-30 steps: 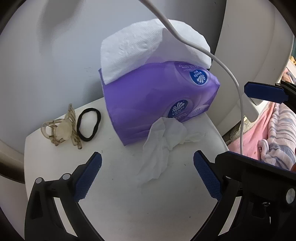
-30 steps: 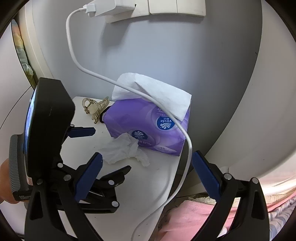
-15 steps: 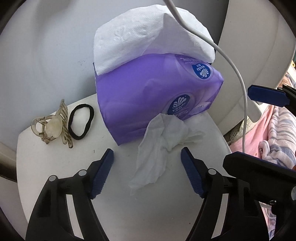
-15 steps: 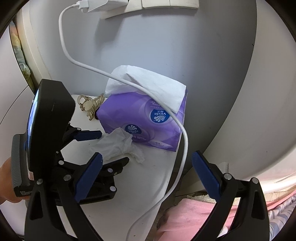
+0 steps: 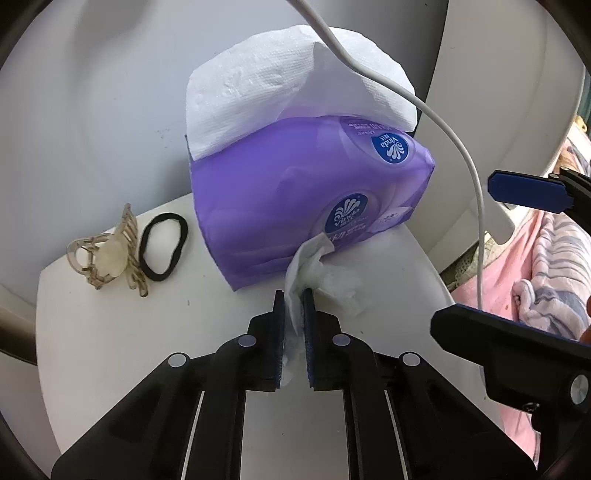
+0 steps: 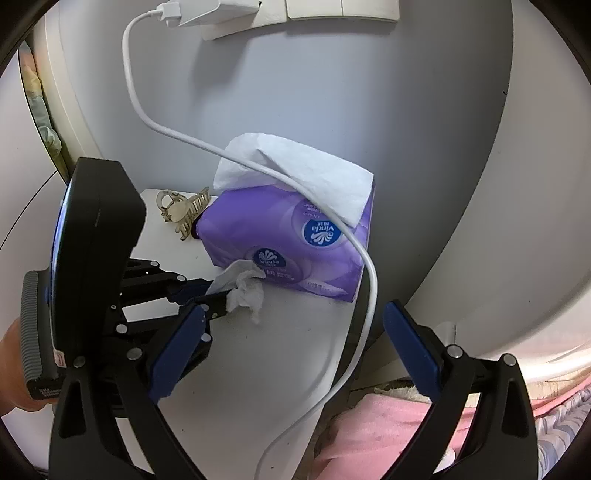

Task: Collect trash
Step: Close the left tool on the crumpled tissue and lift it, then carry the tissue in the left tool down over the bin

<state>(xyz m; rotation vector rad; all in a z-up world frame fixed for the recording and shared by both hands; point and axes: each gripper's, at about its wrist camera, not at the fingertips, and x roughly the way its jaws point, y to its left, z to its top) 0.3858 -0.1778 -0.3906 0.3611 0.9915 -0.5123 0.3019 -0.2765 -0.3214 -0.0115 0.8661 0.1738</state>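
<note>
A crumpled white tissue [image 5: 325, 280] lies on the small white table [image 5: 110, 332] against the front of a purple tissue pack [image 5: 295, 192]. My left gripper [image 5: 294, 299] is shut on the tissue, whose paper bunches out past the blue pads. In the right wrist view the same crumpled tissue [image 6: 245, 288] sticks out of the left gripper [image 6: 214, 293], and my right gripper [image 6: 291, 325] stands open above the table's near edge with nothing between its fingers.
A clear hair claw [image 5: 107, 254] and a black hair tie [image 5: 162, 247] lie at the table's left. A white charging cable [image 6: 365, 295] hangs from a wall plug [image 6: 192, 14] across the pack. Pink and striped bedding [image 5: 546, 266] lies to the right.
My left gripper has closed from wide open onto the crumpled tissue, pinching it into a narrow bunch. The right gripper has stayed in place.
</note>
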